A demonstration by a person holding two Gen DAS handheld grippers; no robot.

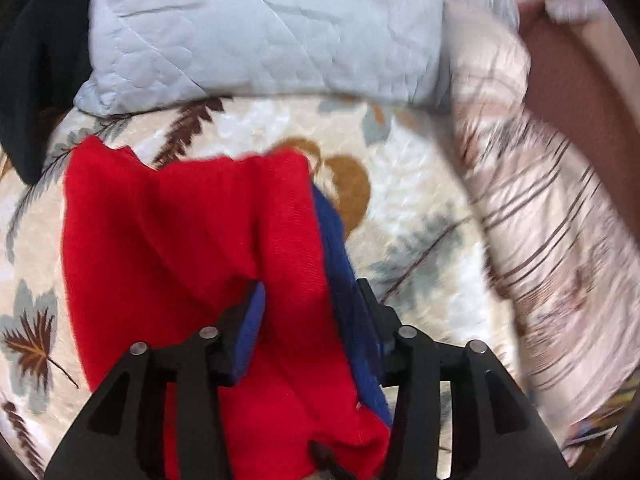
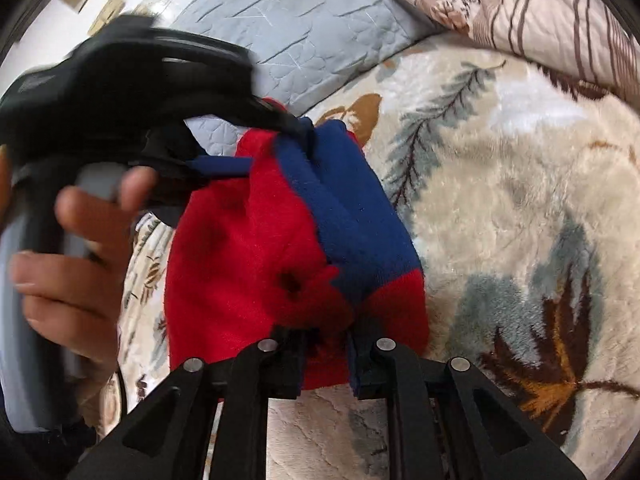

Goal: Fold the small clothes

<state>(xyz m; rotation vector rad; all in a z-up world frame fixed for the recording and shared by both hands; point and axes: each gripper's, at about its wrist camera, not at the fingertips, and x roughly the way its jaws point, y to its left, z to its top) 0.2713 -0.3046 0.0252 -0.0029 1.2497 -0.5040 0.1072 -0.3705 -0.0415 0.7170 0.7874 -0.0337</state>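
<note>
A small red garment with blue trim [image 1: 192, 240] hangs above a cream leaf-patterned blanket [image 1: 408, 216]. My left gripper [image 1: 310, 292] is shut on its cloth, which fills the gap between the fingers. In the right wrist view the same red and blue garment [image 2: 256, 248] stretches between both tools. My right gripper [image 2: 322, 334] is shut on its near edge. The left gripper [image 2: 288, 124], held by a hand [image 2: 80, 248], pinches the garment's far end at upper left.
A pale grey quilted cover [image 1: 256, 28] lies beyond the blanket. A striped beige pillow [image 1: 540, 240] sits at the right, also in the right wrist view [image 2: 520, 8]. Dark cloth [image 1: 36, 60] lies at the far left. A brown headboard [image 1: 580, 92] is at the right.
</note>
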